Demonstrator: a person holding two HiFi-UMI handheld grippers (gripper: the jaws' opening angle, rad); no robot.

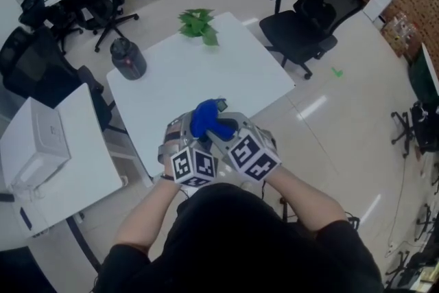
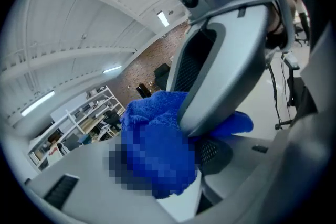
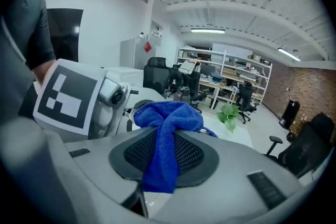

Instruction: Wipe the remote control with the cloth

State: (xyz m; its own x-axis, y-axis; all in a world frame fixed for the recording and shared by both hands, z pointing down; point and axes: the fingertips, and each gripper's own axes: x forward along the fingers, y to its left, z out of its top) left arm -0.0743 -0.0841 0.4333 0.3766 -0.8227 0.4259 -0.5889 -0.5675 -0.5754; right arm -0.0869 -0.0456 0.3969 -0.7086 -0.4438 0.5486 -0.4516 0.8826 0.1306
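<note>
The cloth is bright blue and fluffy like a towel, bunched into a twisted lump and held up over the near edge of the white table, right in front of the person. The right gripper has its jaws closed on it, with a strip pinched across the black mesh pads and a tail hanging out the near side. The left gripper looks closed on the other end of the bundle too, though a blurred patch covers part of that view. Both grippers sit just beside each other, tips almost touching. The only print I can make out is the black-and-white square markers on the cubes. Further out there's a small green plant at the far edge of the table, a dark jug on the far left corner, and a black chair off to the right.
</note>
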